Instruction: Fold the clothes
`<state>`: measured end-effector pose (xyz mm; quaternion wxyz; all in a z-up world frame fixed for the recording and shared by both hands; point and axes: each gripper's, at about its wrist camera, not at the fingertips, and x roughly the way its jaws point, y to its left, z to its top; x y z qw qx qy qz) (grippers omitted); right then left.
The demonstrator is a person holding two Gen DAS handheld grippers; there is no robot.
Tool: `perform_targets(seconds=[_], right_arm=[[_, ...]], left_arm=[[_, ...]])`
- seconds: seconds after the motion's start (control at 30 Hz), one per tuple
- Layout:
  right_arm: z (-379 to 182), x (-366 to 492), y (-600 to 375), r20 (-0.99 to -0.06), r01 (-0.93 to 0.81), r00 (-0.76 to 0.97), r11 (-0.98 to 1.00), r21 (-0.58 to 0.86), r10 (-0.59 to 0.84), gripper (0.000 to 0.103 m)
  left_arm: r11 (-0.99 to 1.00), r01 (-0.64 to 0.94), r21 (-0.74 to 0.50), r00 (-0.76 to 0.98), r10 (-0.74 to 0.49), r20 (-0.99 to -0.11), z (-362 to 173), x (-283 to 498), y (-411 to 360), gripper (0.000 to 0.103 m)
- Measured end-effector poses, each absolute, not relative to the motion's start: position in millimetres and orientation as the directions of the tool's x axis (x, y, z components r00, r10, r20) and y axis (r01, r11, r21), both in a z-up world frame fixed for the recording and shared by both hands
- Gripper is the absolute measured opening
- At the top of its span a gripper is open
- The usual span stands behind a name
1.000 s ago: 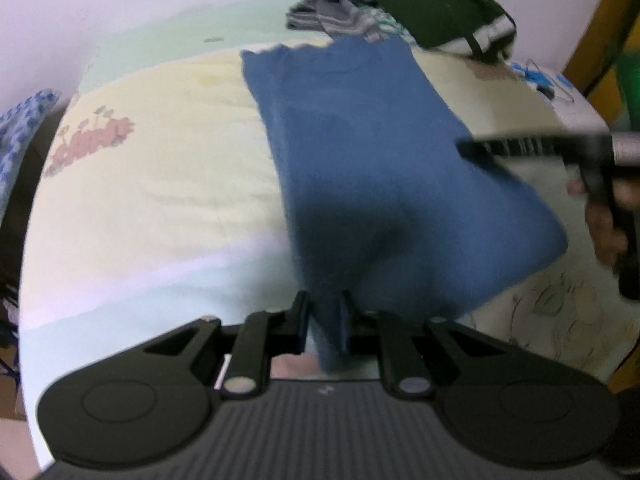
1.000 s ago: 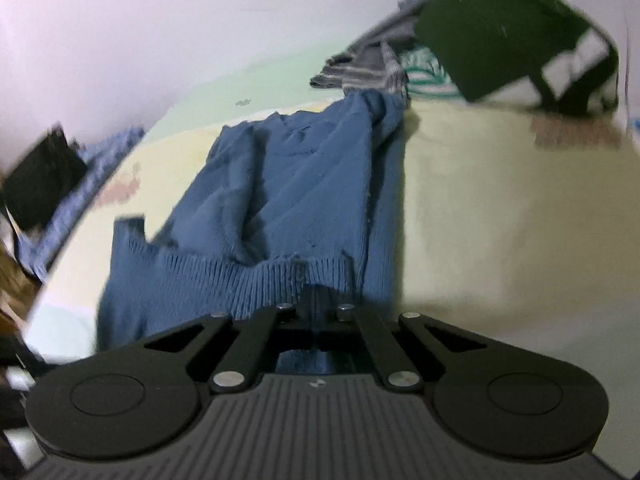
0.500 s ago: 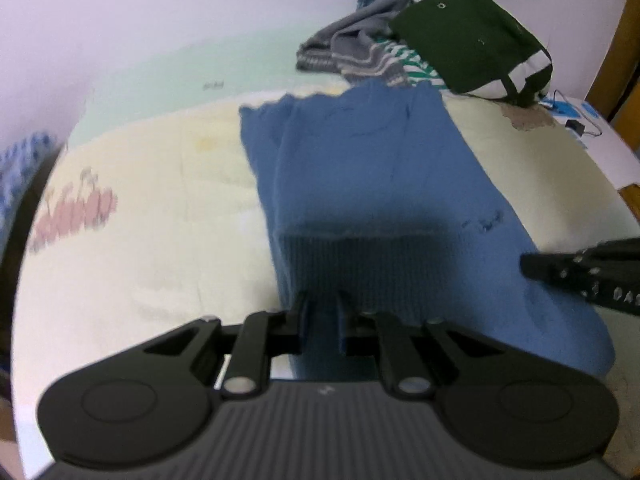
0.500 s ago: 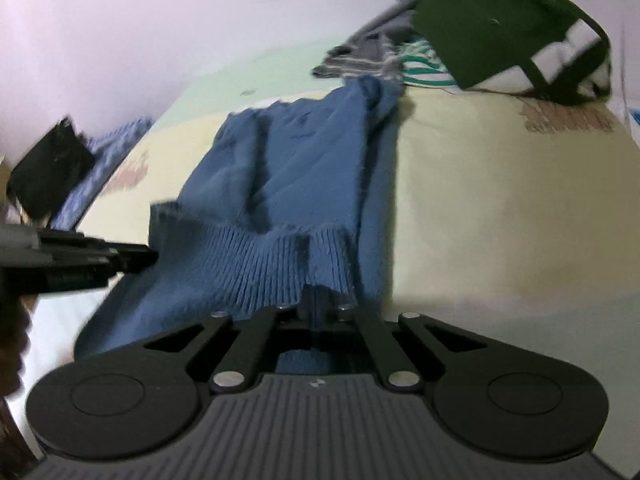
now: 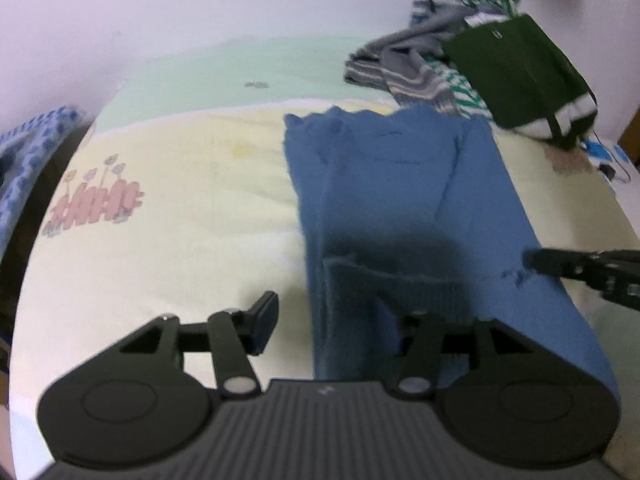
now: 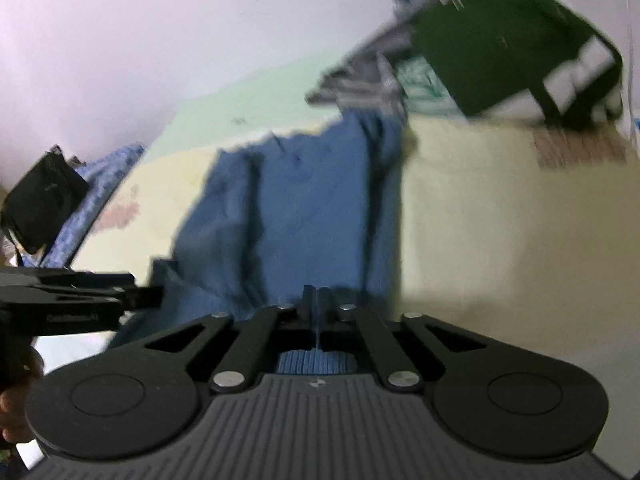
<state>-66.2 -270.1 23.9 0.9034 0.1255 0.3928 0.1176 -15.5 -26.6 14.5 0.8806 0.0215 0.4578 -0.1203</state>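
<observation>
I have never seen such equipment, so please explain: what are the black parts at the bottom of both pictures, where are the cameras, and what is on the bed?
No robot is here: a person holds a two-finger gripper in each hand, each with a camera looking along its fingers. The left gripper is opening; the blue sweater lies between its fingers, which no longer press it. The right gripper is just starting to open, with the sweater's hem still between its fingers. The sweater lies partly folded on a bed sheet in pale yellow and green. Behind it is a pile of clothes: striped pieces and a dark green one.
</observation>
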Motion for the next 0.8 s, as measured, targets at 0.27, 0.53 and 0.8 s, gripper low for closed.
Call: perform_targets(seconds=[0.27,0.53,0.8], right_arm=[[7.0,-48.6,-253.0,-0.737,-0.210,0.594,0.947,0.244,0.322,0.009],[29.1,-2.2,-303.3,-0.736,-0.086,0.623,0.959,0.270,0.263,0.032],[22.4,61.2,-308.7,-0.776,-0.049,0.596,0.974,0.221,0.206,0.055]], left_arm=[[0.962,0.271,0.025,0.587,-0.145,-0.796,5.3,-6.1,-39.9,0.065],[0.964,0.263,0.024,0.579,-0.138,-0.803,4.8,45.2,-31.1,0.072],[0.961,0.276,0.007,0.570,-0.158,-0.807,-0.9,111.9,-46.5,0.075]])
